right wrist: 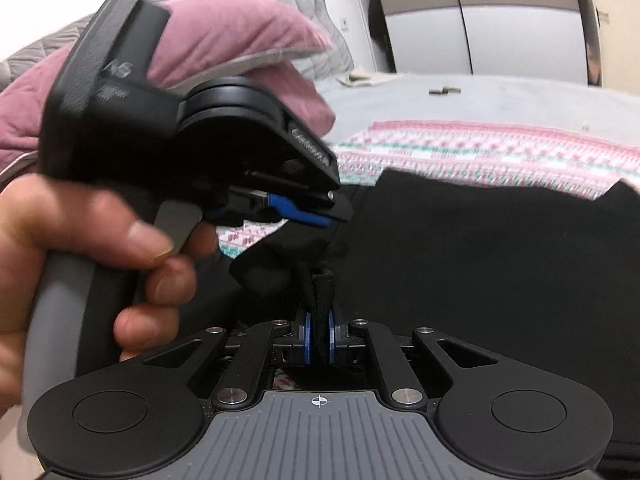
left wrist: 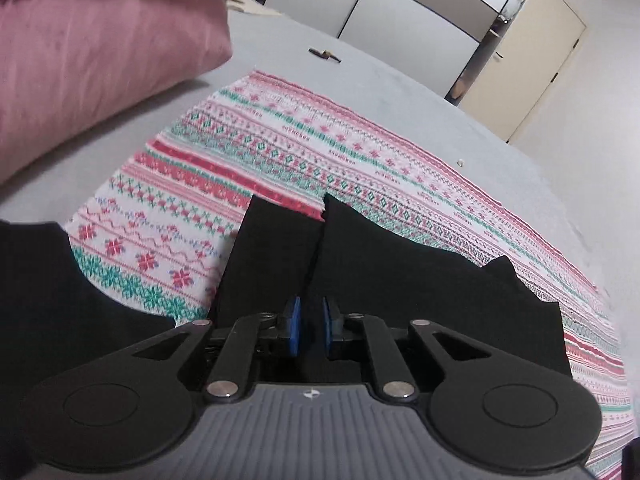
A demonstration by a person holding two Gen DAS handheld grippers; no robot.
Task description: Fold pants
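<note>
Black pants [right wrist: 480,264], soft and limp, bunch in the clenched right tool [right wrist: 319,340]; left tool [left wrist: 311,326] grips their edge.

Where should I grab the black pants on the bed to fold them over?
Pinch the near edge of the black pants, coming in low from the near side; that bunched edge stands up off the patterned blanket, so jaws can close across it, as the right gripper does.
</note>
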